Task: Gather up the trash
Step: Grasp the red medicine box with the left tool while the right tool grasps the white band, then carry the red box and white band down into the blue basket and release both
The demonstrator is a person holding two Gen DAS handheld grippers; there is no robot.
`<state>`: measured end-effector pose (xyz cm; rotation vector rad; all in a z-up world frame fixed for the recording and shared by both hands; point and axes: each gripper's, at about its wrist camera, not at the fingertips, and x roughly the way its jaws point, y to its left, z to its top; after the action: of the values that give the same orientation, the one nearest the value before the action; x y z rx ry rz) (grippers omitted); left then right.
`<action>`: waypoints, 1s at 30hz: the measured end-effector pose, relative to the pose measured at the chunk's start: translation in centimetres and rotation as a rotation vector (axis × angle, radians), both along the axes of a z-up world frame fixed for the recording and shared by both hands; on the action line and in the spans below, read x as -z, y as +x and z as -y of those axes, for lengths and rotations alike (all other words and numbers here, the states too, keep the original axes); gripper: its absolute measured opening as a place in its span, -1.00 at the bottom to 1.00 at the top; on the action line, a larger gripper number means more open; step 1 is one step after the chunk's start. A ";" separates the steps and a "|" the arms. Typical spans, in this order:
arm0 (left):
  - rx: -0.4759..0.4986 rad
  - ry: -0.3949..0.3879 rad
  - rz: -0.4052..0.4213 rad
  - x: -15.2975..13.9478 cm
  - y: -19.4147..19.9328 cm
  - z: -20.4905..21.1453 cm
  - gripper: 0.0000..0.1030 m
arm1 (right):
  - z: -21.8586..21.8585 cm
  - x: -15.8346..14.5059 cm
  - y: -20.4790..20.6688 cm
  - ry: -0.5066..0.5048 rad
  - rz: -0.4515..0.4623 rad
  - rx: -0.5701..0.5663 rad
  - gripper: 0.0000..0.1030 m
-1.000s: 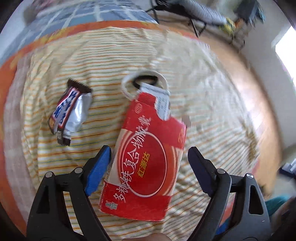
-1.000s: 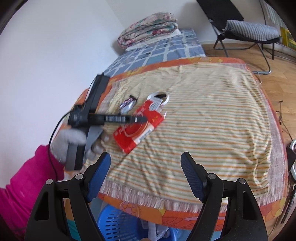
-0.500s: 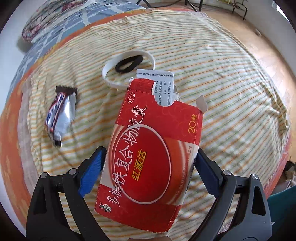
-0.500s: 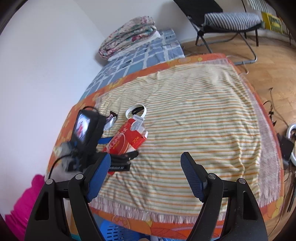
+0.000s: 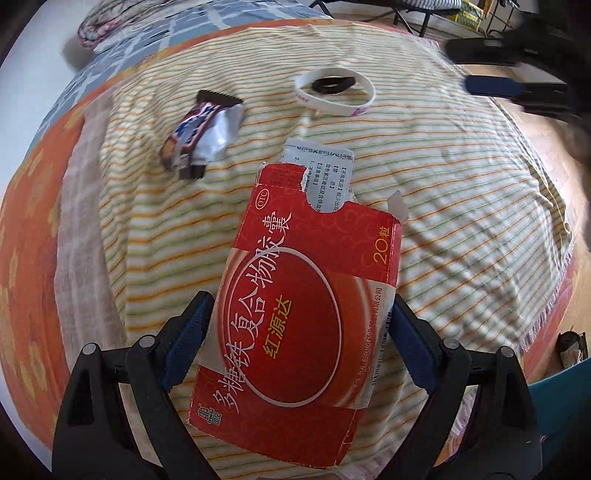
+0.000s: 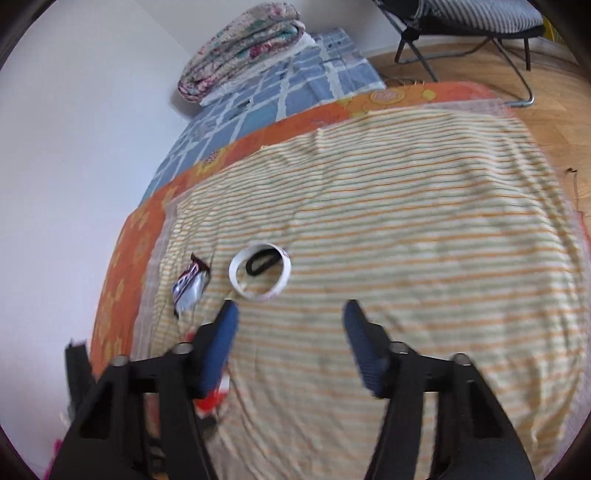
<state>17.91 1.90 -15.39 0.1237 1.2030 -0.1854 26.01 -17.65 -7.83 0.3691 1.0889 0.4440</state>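
A torn red medicine box (image 5: 295,306) with a paper leaflet sticking out is clamped by its sides between the blue pads of my left gripper (image 5: 300,306), above the striped cloth (image 5: 443,192). Beyond it lie a crumpled candy wrapper (image 5: 201,134) and a white wristband (image 5: 334,92) with a black hair tie (image 5: 332,84) inside. My right gripper (image 6: 291,310) hovers just short of the wristband (image 6: 259,275) and its jaws are closing with nothing between them. The wrapper (image 6: 190,286) lies to its left. A bit of the red box (image 6: 212,400) shows behind its left finger.
The striped cloth covers an orange blanket (image 6: 122,266) on a bed with a blue checked sheet (image 6: 280,92). A folded floral quilt (image 6: 243,48) sits at the far end. A folding chair (image 6: 461,26) stands on the wood floor (image 6: 546,96) beyond.
My left gripper has shut on the red box and drawn it nearer. My right gripper has swung down over the bed towards the wristband, and its jaws have narrowed.
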 end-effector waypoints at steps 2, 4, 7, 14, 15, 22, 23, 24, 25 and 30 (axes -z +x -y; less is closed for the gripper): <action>-0.014 -0.029 0.002 0.0 0.1 -0.6 0.83 | -1.1 0.9 1.1 -0.001 -0.021 -0.004 -0.18; -0.024 -0.057 0.004 -0.2 0.3 -0.8 0.83 | -2.1 1.7 1.9 -0.018 -0.040 -0.002 -0.38; -0.028 -0.073 0.016 -0.6 0.4 -1.4 0.83 | -3.2 3.0 3.0 -0.050 -0.064 0.017 -0.50; -0.051 -0.102 0.019 -0.7 0.6 -2.0 0.82 | -6.2 4.3 3.9 -0.215 -0.033 -0.016 -0.80; -0.053 -0.102 0.021 -0.8 0.5 -2.1 0.82 | -6.2 4.3 3.9 -0.218 -0.029 -0.014 -0.87; -0.060 -0.107 0.033 -1.1 0.2 -2.6 0.82 | -5.0 2.8 3.5 -0.151 0.009 0.018 -0.95; -0.063 -0.110 0.037 -1.3 0.1 -2.7 0.82 | -4.7 2.5 3.2 -0.143 0.016 0.020 -0.95; -0.067 -0.114 0.041 -1.5 0.0 -2.8 0.82 | -4.4 2.0 2.9 -0.138 0.022 0.022 -0.95; -0.070 -0.119 0.046 -1.8 0.1 -3.0 0.82 | -4.5 1.7 3.0 -0.131 0.027 0.022 -0.95; -0.078 -0.128 0.072 -3.0 -0.1 -3.0 0.82 | -3.9 -0.5 1.0 -0.130 0.072 -0.001 -0.95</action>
<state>17.79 4.87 -12.39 -0.0281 1.1189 -0.1870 26.98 -13.71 -7.35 0.2359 1.0417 0.3828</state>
